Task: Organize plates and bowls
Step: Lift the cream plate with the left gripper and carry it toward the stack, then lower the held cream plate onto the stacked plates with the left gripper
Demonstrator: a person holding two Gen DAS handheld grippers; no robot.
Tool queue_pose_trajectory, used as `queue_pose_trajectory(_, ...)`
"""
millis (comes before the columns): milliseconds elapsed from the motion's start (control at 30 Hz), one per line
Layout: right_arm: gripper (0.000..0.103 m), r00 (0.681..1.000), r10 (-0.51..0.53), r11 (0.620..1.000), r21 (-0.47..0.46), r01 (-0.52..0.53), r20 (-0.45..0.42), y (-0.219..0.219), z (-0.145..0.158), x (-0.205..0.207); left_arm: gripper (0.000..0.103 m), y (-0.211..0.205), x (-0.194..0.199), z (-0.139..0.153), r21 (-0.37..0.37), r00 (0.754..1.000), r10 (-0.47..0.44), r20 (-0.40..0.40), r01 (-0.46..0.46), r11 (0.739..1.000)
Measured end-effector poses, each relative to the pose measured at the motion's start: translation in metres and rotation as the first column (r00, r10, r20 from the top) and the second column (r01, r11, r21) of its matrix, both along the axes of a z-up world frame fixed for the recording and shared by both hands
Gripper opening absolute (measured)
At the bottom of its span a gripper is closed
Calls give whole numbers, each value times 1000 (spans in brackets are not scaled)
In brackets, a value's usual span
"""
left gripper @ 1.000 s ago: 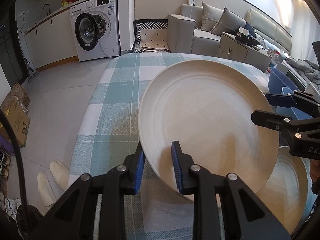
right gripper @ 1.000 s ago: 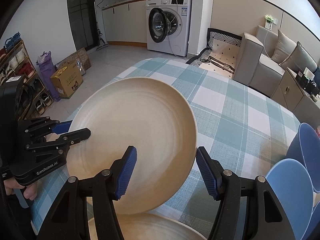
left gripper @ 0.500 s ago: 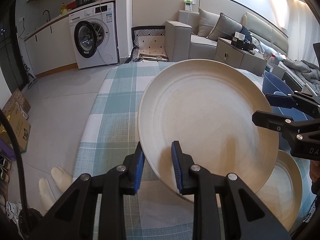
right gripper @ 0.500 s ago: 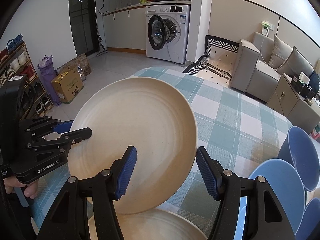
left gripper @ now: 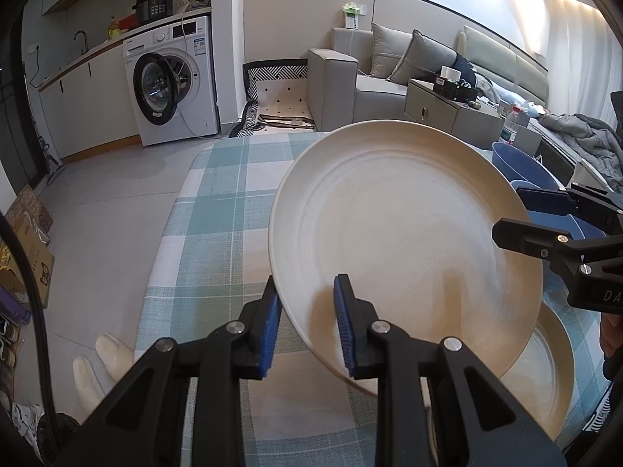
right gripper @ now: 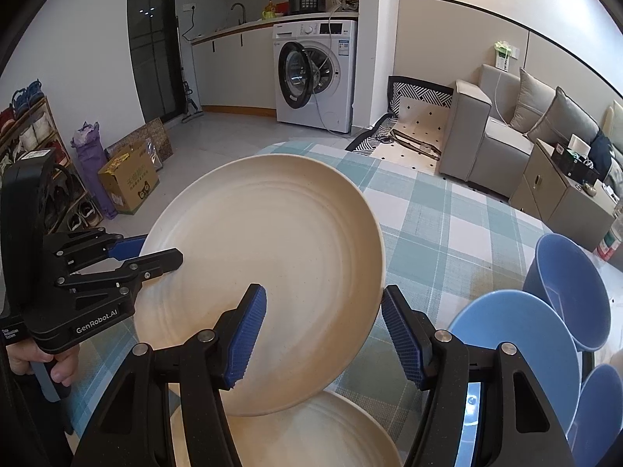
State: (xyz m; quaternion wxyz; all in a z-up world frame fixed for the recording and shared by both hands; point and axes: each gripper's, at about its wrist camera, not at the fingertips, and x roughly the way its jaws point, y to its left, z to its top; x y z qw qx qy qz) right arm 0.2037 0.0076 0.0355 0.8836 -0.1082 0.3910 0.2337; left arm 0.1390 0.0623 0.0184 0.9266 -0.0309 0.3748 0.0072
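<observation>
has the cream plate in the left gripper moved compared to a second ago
Yes. The raised plate has lifted: in the right wrist view more of the lower plate on the checked tablecloth shows beneath it. The left gripper grips its rim.

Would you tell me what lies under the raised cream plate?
Under the raised cream plate lies a second cream plate on the teal checked tablecloth. Its far part is covered, so anything there cannot be seen.

SURFACE: table [left gripper: 218, 233] under teal-and-white plaid tablecloth [right gripper: 447, 225] | ON IT: one cream plate [right gripper: 311, 436] at near edge; three blue bowls [right gripper: 518, 342] clustered at right side, close to each other | STATE: remaining cloth bare
</observation>
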Motion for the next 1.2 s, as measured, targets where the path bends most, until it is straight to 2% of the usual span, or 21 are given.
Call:
queue_pose_trajectory(367,64,999,-37,999,15,36,25,-22,15,-22,24,-16,-4,8,-1,999,-41,17,41,999)
queue_pose_trajectory(1200,64,991,-123,992,47,121,48,-67,27,-67,25,-59,-16,16,33,991,-128,34,127,991)
